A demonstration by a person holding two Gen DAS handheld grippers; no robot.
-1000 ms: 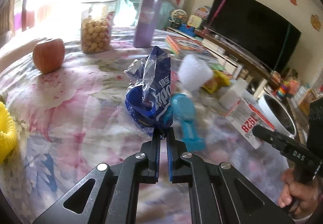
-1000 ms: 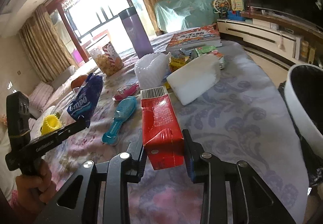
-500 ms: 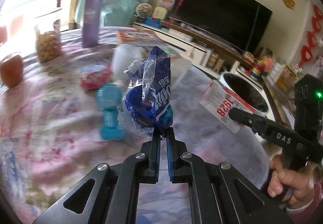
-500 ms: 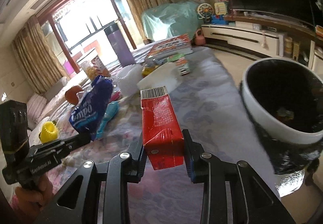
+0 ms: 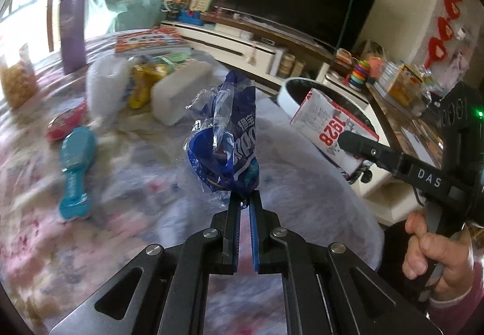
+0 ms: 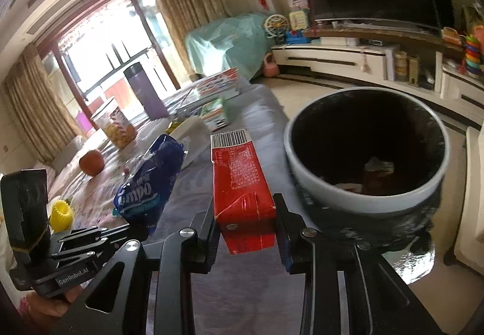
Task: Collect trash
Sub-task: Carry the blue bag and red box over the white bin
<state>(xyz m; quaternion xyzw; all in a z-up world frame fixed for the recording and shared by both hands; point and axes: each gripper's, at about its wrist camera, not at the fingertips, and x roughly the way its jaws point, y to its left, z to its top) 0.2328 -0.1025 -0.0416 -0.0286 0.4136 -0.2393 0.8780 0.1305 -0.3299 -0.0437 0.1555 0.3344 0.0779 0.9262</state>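
1. While the table (image 5: 302, 159) lies cluttered under its flowered cloth, the left gripper (image 5: 245, 202) has its jaws pressed together on the bottom edge of a blue snack wrapper (image 5: 230, 135), which stands upright above the cloth.
2. The right gripper (image 6: 245, 214) pinches a red carton (image 6: 239, 180) by its lower sides, barcode end pointing away.
3. A white-rimmed bin (image 6: 363, 202) with a black liner stands just beside the table's edge, right of the carton, with scraps inside.
4. A teal brush (image 5: 75, 165) lies on the cloth, left of the wrapper.
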